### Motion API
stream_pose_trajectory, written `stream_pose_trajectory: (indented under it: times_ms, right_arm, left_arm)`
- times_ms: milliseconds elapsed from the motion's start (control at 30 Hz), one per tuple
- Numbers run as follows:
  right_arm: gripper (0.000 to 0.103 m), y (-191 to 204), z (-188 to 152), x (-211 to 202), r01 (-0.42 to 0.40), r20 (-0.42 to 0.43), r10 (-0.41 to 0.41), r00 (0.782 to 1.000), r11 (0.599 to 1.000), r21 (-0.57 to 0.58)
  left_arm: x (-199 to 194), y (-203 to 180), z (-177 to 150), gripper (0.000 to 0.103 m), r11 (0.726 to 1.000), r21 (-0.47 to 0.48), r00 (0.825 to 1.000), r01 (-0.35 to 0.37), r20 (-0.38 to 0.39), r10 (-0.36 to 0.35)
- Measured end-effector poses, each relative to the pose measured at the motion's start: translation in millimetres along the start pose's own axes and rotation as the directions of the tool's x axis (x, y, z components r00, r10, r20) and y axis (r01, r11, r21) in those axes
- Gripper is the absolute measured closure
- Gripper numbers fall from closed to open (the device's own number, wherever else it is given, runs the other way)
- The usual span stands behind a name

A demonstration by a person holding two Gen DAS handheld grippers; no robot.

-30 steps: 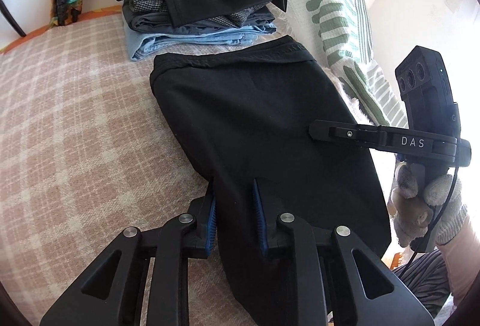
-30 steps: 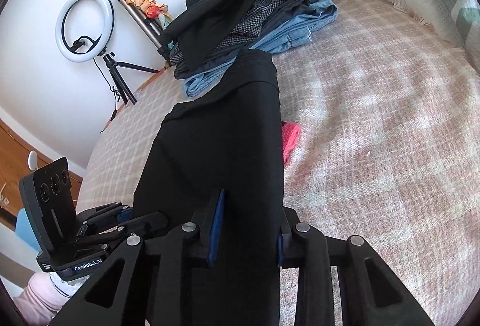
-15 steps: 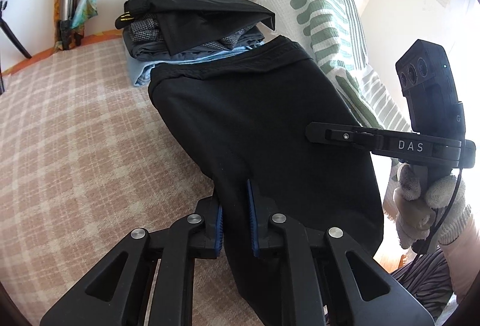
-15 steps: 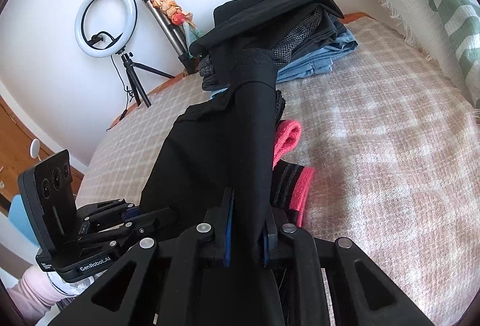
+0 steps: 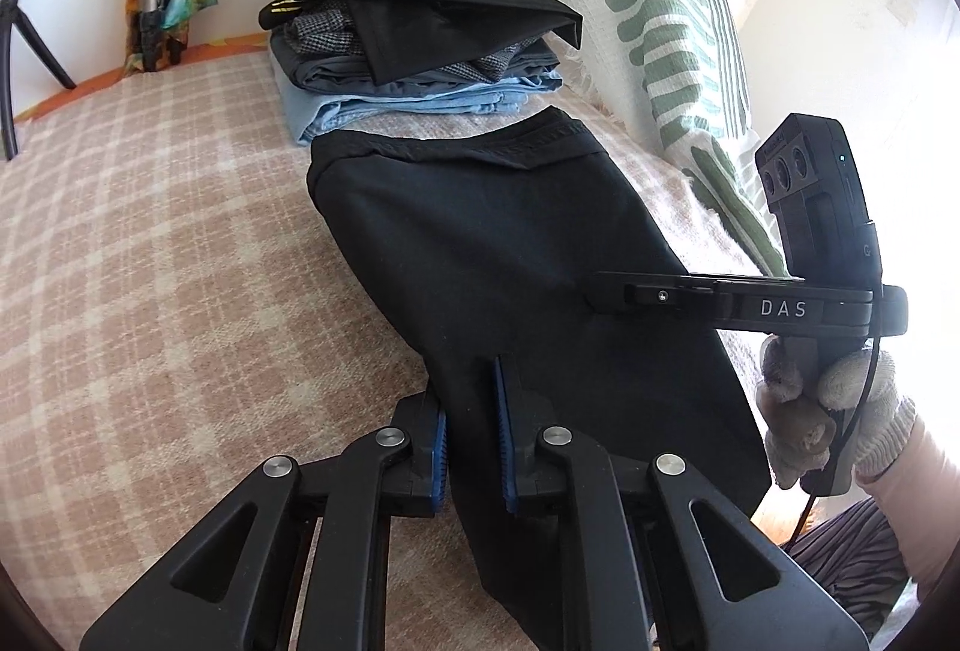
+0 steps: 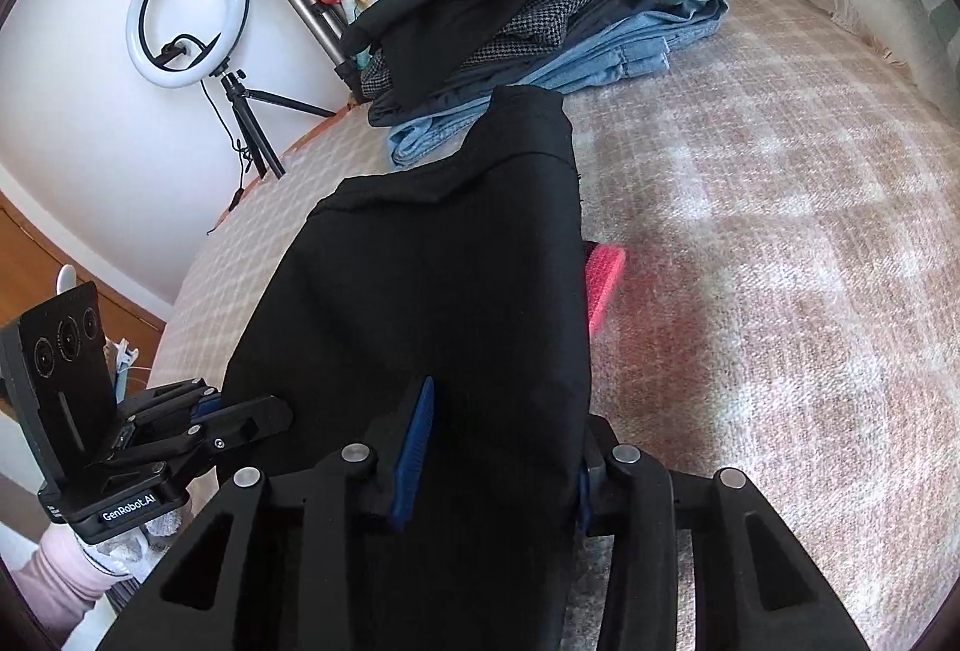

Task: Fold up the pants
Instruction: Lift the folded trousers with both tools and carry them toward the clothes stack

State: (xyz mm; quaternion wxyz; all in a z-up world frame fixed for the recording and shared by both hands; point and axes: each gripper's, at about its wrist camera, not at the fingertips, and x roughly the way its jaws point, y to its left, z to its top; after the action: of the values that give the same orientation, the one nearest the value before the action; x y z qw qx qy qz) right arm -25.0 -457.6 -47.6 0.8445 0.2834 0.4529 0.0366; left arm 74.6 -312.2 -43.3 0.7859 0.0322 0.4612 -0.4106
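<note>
You kept the left gripper (image 5: 471, 432) clamped on the black pants (image 5: 510, 255) to anchor the fold, while your right gripper (image 6: 498, 447) had just been opening around the cloth between its jaws.

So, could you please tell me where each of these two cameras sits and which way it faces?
Left wrist view: sits on the left gripper, looking down along its jaws, shut on the black fabric pants; the right gripper and gloved right hand show at the right.
Right wrist view: sits on the right gripper, jaws just opening, pants between them; the left gripper and a pink sleeve show at lower left.
Both share the pants, the stack of folded clothes and the beige checked blanket.
</note>
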Motion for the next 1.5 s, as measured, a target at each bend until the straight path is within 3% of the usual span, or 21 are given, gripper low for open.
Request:
stream_pose_trajectory:
  times_ms: [67, 133, 267, 333, 433, 533, 600, 933, 1067, 1500]
  right_arm:
    - [0.067, 3.2, -0.6, 2.3, -0.022, -0.012, 0.022, 1.000, 1.000, -0.013]
    - [0.052, 3.2, -0.5, 7.8, 0.006, -0.031, -0.006, 1.000, 1.000, -0.025]
    - [0.049, 4.9, -0.2, 10.2, -0.006, -0.021, 0.005, 1.000, 0.999, -0.041]
    - [0.060, 7.6, -2.6, 12.0, -0.002, -0.011, 0.002, 1.000, 0.999, -0.036]
    - [0.072, 12.1, -4.8, 12.7, 0.001, 0.012, -0.001, 1.000, 1.000, -0.006]
    - [0.084, 24.5, -3.7, 5.6, 0.004, 0.038, -0.003, 0.999, 1.000, -0.024]
    - [0.086, 34.2, -3.0, -0.9, 0.004, 0.057, -0.001, 0.998, 0.999, -0.039]
    - [0.087, 73.2, 6.1, -37.4, 0.001, 0.153, 0.016, 0.988, 0.994, -0.108]
    - [0.087, 89.1, 17.8, -46.4, 0.011, 0.182, 0.014, 0.983, 0.991, -0.137]
    - [0.087, 112.3, 99.7, -71.6, -0.005, 0.280, 0.051, 0.959, 0.987, -0.163]
  left_arm:
    - [0.0, 5.9, 0.8, 0.091, 1.000, -0.013, 1.000, -0.006, -0.005, 0.006]
    - [3.4, 11.9, 0.3, 0.091, 0.999, -0.032, 1.000, 0.011, -0.023, -0.011]
    - [10.7, 14.6, -0.1, 0.084, 0.999, -0.054, 0.999, 0.005, -0.041, -0.007]
    - [18.3, 14.7, 1.0, 0.072, 0.998, -0.065, 0.998, 0.010, -0.063, -0.014]
    - [25.5, 13.3, 0.7, 0.072, 0.997, -0.077, 0.998, 0.015, -0.054, -0.019]
    - [19.8, 9.0, 2.1, 0.082, 0.998, -0.056, 0.999, 0.005, -0.036, -0.007]
    - [11.6, 8.0, 3.6, 0.086, 0.998, -0.056, 1.000, 0.005, -0.017, -0.006]
    - [-46.3, -13.6, 15.2, 0.091, 0.996, 0.059, 0.988, -0.072, 0.139, 0.063]
    - [-61.6, -14.1, 24.9, 0.091, 0.995, 0.058, 0.980, -0.087, 0.186, 0.075]
    - [-82.1, -4.9, 110.9, 0.091, 0.994, 0.041, 0.950, -0.104, 0.301, 0.087]
